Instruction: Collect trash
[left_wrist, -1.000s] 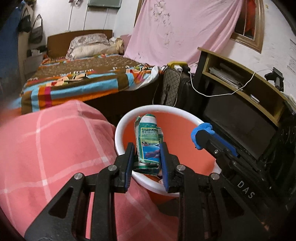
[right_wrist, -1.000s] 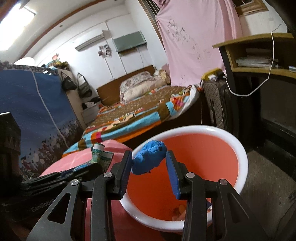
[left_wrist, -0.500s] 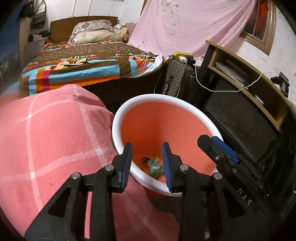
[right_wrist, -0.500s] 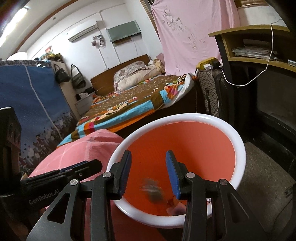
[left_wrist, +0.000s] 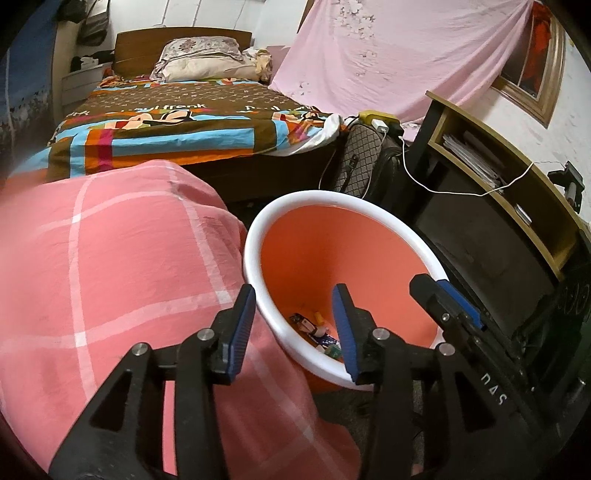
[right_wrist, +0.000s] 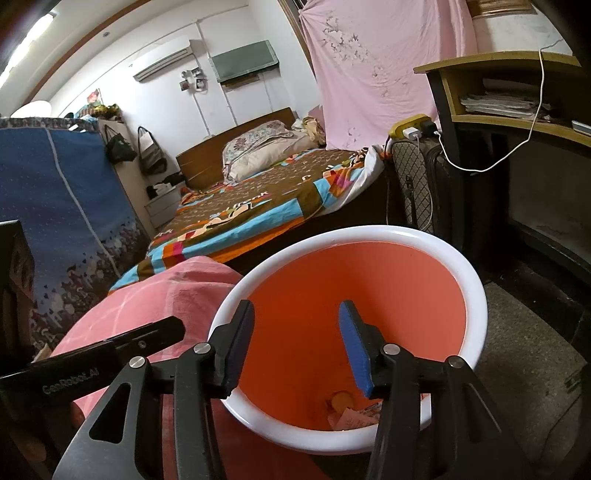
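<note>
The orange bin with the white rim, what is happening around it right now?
A person holds both hand-held grippers over the orange bin, which stands beside a pink checked cover. The left hand-held gripper and the right hand-held gripper have nothing between their fingers, and both are opening. Some trash lies at the bottom of the bin, so the hands look empty after a drop.

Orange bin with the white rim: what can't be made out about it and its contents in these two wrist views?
- Orange bin with the white rim: its base and outside are hidden by its own rim and the pink checked cloth.
- Trash at the bottom: too small to identify in the left view; the left gripper, jaws opening and empty, covers part.
- Right view: the right gripper, also opening and empty, hides part of the scraps.
</note>
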